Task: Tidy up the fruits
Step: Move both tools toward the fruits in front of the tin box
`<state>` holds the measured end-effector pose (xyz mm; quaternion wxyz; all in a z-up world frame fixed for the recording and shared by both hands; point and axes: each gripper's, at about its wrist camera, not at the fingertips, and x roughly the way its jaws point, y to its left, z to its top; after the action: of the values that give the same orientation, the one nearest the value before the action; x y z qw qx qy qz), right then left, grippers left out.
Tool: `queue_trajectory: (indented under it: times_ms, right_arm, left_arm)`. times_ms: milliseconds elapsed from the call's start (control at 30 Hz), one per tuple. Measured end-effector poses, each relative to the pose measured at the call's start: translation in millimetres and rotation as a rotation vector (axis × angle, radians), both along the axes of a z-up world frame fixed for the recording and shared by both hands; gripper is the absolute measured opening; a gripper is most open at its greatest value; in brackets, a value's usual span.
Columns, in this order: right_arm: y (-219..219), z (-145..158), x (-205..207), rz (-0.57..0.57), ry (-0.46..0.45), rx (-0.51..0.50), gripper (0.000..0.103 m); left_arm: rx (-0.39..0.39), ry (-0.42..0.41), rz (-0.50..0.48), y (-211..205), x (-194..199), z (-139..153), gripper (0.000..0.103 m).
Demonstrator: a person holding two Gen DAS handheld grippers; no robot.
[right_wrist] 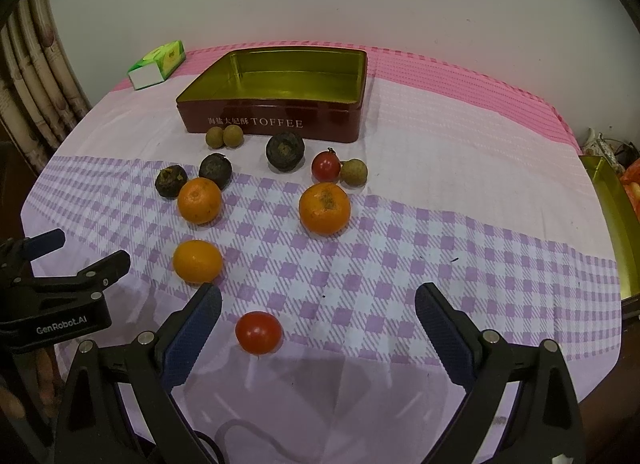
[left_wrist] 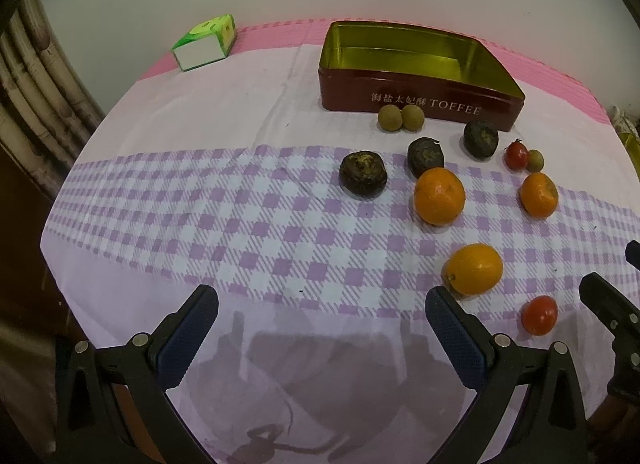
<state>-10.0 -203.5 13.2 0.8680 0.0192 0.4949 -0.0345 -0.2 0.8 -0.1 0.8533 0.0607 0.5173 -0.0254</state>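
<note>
Left wrist view: the left gripper holds its fingers wide apart over bare checked cloth on the worktop, with nothing between them. The fruit all lies from 12 to 3 o'clock of the gap. Nearest is an orange just beyond the tip of the finger on the right, and a red tomato sits at 3 o'clock of that finger. Farther out at 1 o'clock lie two more oranges, three dark wrinkled fruits, a second tomato and some small tan fruits (longans, perhaps; they are too small to be sure). Behind them stands the open red toffee tin, its gold inside holding nothing. A green carton lies at 11 o'clock.

Right wrist view: the right gripper is also spread open, gripping nothing. The near tomato rests on the cloth inside the gap, close beside the finger on the left but apart from it. The near orange sits just past that fingertip at 11 o'clock. The tin stands at 12 o'clock, and the left gripper shows at 9 o'clock.
</note>
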Motion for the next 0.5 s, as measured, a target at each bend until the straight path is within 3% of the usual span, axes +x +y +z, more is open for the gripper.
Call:
queue_trajectory:
  times_ms: [500]
  right_arm:
    - [0.0, -1.0, -1.9, 0.001, 0.009, 0.003, 0.095]
  left_arm:
    - [0.008, 0.023, -0.003, -2.0, -1.7, -3.3, 0.102]
